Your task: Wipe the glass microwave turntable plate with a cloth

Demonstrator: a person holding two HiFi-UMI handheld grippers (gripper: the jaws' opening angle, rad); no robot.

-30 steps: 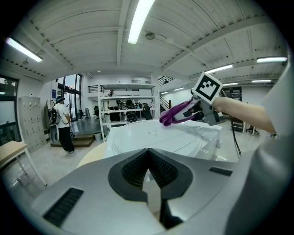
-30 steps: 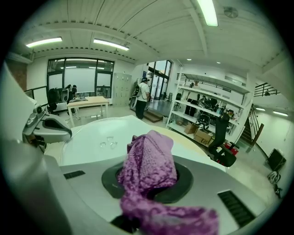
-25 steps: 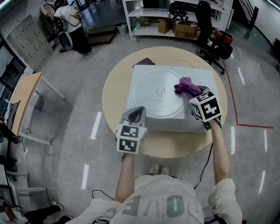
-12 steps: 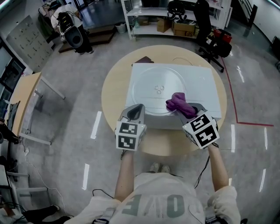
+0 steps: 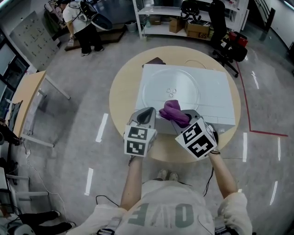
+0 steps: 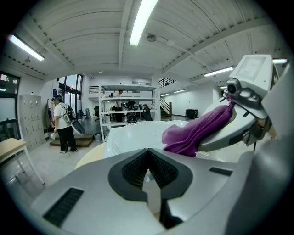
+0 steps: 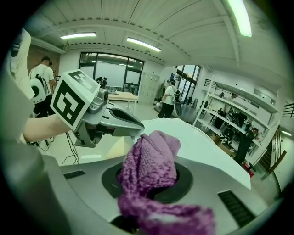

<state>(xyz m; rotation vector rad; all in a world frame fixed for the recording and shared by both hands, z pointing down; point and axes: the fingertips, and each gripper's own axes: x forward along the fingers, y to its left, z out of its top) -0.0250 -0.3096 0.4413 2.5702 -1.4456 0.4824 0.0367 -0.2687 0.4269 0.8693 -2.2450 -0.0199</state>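
The round glass turntable plate [image 5: 170, 87] lies flat on top of a white microwave [image 5: 216, 98]. My right gripper [image 5: 180, 118] is shut on a purple knitted cloth [image 5: 171, 110], which bunches over the plate's near rim; in the right gripper view the cloth [image 7: 149, 160] fills the jaws [image 7: 147, 179]. My left gripper [image 5: 147, 115] sits at the plate's near-left edge, jaws together with nothing seen between them [image 6: 148, 158]. The two grippers stand close side by side. The cloth [image 6: 193, 133] hangs from the right gripper at the right of the left gripper view.
The microwave stands on a round wooden table [image 5: 120, 98]. A dark flat object [image 5: 154, 61] and a thin cable loop [image 5: 193, 64] lie behind it. A person [image 5: 82, 23] stands far back left, near shelving [image 5: 183, 13] and an office chair [image 5: 227, 34]. A desk [image 5: 27, 105] is at left.
My right gripper has swept the cloth from the plate's right side across to its near rim, toward me and to the left. The left gripper has stayed put.
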